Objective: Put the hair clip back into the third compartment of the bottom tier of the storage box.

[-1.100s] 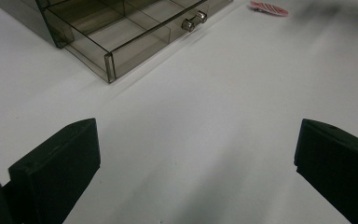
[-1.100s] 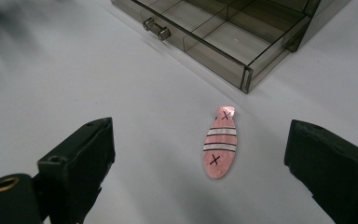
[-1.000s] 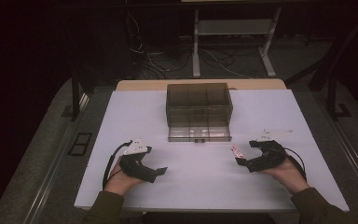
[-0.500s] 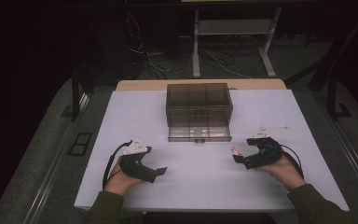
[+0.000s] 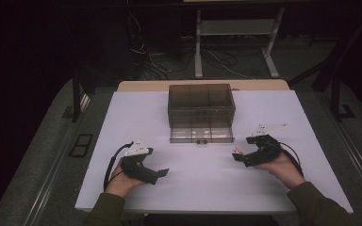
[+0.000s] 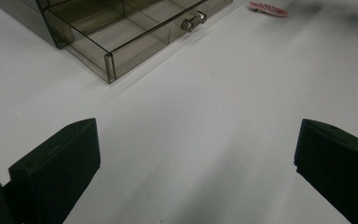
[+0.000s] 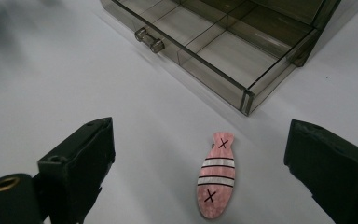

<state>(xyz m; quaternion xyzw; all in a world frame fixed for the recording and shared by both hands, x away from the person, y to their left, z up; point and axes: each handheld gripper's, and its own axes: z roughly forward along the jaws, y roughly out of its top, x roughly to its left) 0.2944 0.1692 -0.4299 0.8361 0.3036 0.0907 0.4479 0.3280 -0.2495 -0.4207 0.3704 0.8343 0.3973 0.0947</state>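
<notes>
Right tongs [image 7: 198,154], jaws spread, are edging closer to the pink hair clip [image 7: 216,175] lying just before the drawer box [image 5: 201,113]; pickup seems imminent. Left tongs [image 5: 158,173], spread, are staying idle.

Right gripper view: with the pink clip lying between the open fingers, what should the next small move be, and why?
Probably lower the right gripper and close on the pink fish-shaped clip. It lies flat on the white table, loose between the spread fingers, and the drawer of the smoky box already stands open just beyond.

Drawer box [image 6: 121,32] cropped at top edge
</notes>
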